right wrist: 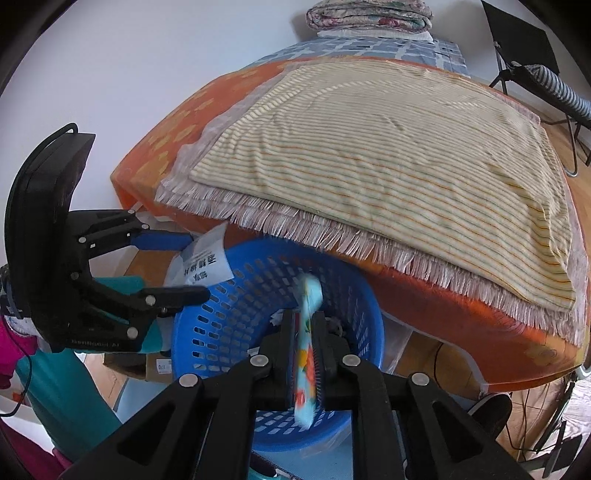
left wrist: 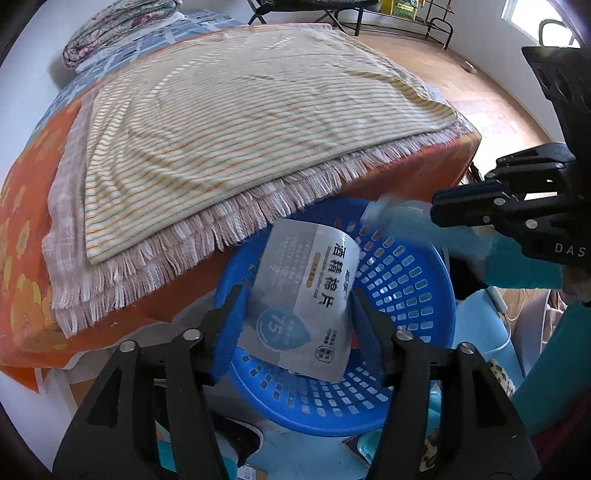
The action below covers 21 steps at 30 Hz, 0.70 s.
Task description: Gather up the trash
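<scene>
A blue plastic basket (left wrist: 406, 295) (right wrist: 229, 332) stands on the floor under the fringed edge of the bed. My left gripper (left wrist: 297, 291) (right wrist: 199, 266) hangs over it. A grey-white wipe packet (left wrist: 303, 295) (right wrist: 203, 264) with printed text spans the gap between its blue pads and touches both. My right gripper (right wrist: 306, 314) is over the basket's middle, shut on a thin light-blue flowered wrapper (right wrist: 308, 365). The wrapper stands edge-on and its ends are blurred. A few pale scraps (right wrist: 277, 317) lie inside the basket.
A striped cream cloth (left wrist: 240, 129) (right wrist: 406, 166) on a fringed mat covers the orange bedspread (left wrist: 26, 258) just beyond the basket. A teal sleeve (left wrist: 517, 266) (right wrist: 55, 387) is beside it. A folded quilt (right wrist: 369, 14) lies at the far end, and a black stand (right wrist: 517, 44) is at the right.
</scene>
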Available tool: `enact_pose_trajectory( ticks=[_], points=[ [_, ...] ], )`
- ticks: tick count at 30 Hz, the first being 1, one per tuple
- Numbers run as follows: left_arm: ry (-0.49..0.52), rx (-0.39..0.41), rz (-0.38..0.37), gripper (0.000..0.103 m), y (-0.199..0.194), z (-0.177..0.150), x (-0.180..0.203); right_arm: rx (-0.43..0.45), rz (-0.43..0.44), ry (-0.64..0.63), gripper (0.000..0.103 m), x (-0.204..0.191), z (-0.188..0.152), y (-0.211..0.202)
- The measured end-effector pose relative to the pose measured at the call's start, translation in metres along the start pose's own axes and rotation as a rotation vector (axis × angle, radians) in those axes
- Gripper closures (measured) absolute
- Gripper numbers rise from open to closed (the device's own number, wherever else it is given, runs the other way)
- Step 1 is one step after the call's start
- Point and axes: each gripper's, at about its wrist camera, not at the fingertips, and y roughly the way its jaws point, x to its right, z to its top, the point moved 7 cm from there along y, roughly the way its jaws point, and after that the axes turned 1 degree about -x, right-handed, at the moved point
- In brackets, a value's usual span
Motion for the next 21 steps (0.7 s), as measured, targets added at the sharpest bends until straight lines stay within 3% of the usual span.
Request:
enact_pose_trajectory(
  ticks=[2, 9, 14, 21],
  points=[
    [0.005, -0.005, 0.002, 0.038, 0.0015, -0.0012, 0.0015, -0.001, -0.002, 0.002, 0.084, -0.0002, -0.0006, 0.0014],
    [0.006, -0.02, 0.009, 0.037, 0.0057, -0.0043, 0.0002, 0.0, -0.023, 0.002, 0.07, 0.0004, -0.0028, 0.0037],
    [-0.011, -0.019, 0.015, 0.033, 0.0055, -0.0042, -0.0043, 0.013, -0.045, 0.005, 0.039, 0.0032, 0.0, 0.0003],
    [-0.02, -0.004, 0.023, 0.028, 0.0023, 0.0005, -0.007, 0.033, -0.079, 0.022, 0.019, 0.0088, 0.0042, -0.0049]
  ],
)
